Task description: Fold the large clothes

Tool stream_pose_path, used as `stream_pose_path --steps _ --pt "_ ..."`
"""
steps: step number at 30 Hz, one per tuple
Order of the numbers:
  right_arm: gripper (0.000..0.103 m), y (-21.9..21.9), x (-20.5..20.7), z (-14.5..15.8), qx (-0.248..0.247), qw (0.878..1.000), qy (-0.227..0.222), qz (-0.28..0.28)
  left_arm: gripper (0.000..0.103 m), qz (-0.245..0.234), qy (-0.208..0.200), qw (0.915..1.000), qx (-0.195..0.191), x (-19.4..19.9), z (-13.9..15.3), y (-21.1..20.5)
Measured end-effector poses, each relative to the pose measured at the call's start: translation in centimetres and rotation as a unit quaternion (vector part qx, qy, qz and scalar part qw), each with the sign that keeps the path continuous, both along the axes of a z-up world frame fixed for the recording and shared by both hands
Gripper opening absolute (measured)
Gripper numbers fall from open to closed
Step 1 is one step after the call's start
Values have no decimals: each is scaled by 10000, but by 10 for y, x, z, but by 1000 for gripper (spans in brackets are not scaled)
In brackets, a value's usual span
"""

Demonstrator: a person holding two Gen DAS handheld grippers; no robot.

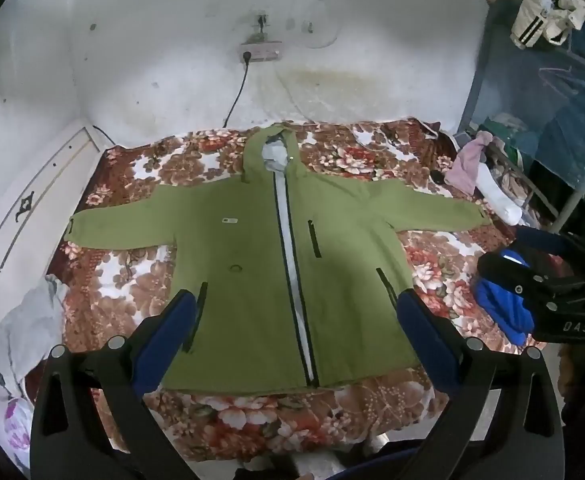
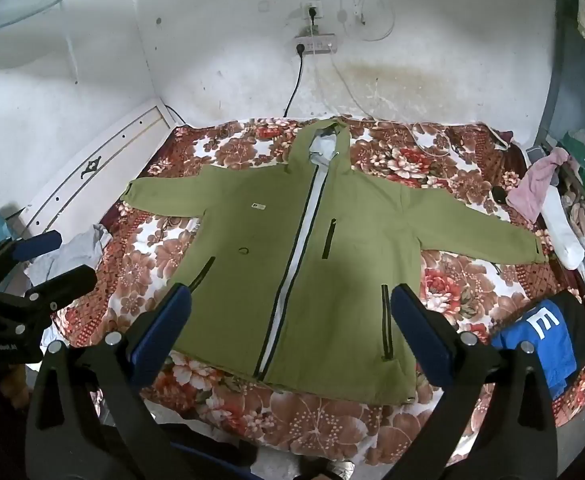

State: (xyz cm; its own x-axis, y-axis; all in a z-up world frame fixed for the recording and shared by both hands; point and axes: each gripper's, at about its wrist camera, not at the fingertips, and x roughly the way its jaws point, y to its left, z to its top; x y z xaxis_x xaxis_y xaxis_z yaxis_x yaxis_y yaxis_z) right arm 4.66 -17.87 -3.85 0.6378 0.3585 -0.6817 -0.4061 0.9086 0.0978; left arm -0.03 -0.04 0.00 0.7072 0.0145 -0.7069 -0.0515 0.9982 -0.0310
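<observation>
A green hooded jacket (image 1: 252,256) lies flat and front-up on a floral bedspread (image 1: 132,280), sleeves spread out to both sides, with a pale zipper strip down the middle. It also shows in the right wrist view (image 2: 252,256). My left gripper (image 1: 296,304) is open and empty, held above the jacket's hem. My right gripper (image 2: 290,300) is open and empty, also above the hem. The right gripper appears at the right edge of the left wrist view (image 1: 540,280); the left gripper appears at the left edge of the right wrist view (image 2: 32,268).
A blue garment (image 2: 540,340) lies at the bed's right edge. A grey garment (image 2: 76,252) lies at the left edge. Pink and white clothes (image 2: 544,200) hang on a rack at right. A white wall with a power strip (image 2: 316,46) stands behind the bed.
</observation>
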Motion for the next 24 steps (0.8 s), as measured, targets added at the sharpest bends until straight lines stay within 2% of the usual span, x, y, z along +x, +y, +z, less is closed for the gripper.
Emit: stream_pose_path --steps 11,24 --pt "98 3 7 -5 41 10000 47 15 98 81 71 9999 51 6 7 14" --pt "98 -1 18 -7 -5 9999 28 98 98 147 158 9997 87 13 -4 9"
